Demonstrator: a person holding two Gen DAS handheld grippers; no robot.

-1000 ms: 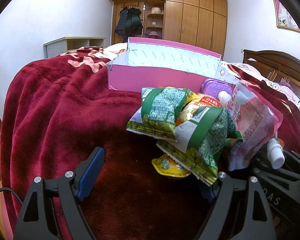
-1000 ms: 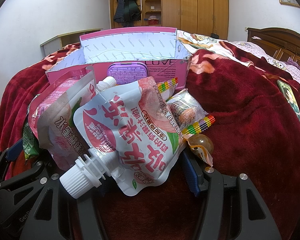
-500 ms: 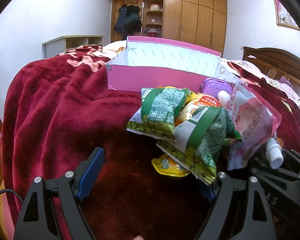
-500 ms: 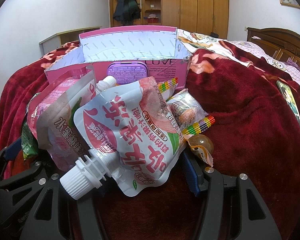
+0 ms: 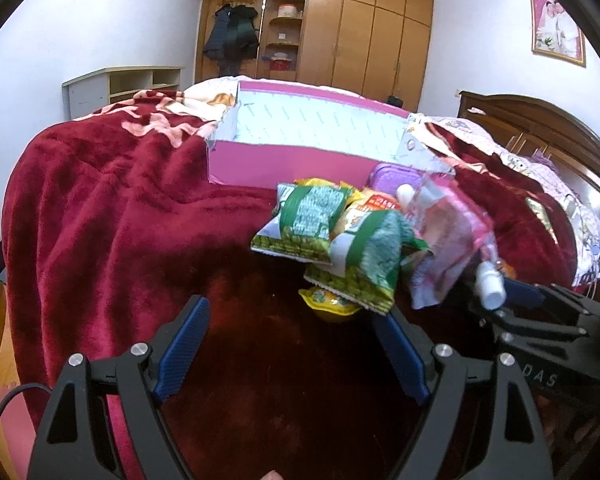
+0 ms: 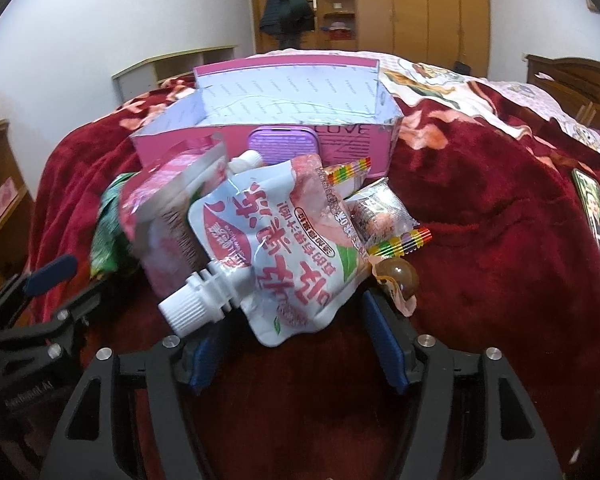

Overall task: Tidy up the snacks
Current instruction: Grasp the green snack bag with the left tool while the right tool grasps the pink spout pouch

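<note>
A heap of snacks lies on the red blanket before an open pink box (image 5: 300, 160) (image 6: 340, 140). Two green pea bags (image 5: 312, 220) (image 5: 368, 264) overlap a yellow packet (image 5: 332, 304). Two pink spouted pouches (image 6: 284, 248) (image 6: 168, 220) lean on the heap. A rainbow-edged packet (image 6: 380, 216) and a brown jelly cup (image 6: 396, 276) lie at its right. A purple case (image 6: 284, 142) leans on the box front. My left gripper (image 5: 288, 332) is open, just short of the pea bags. My right gripper (image 6: 296, 340) is open with its pads on either side of the front pouch's lower edge.
The red blanket (image 5: 100, 208) covers the bed and falls away at the left. A phone (image 6: 596, 224) lies on the blanket at the right. A wooden headboard (image 5: 540, 128), a wardrobe (image 5: 360, 32) and a low shelf (image 5: 120, 84) stand behind.
Both cameras have pulled back and risen a little, so the heap looks smaller and farther. The snacks have not moved. Both grippers stay open.
</note>
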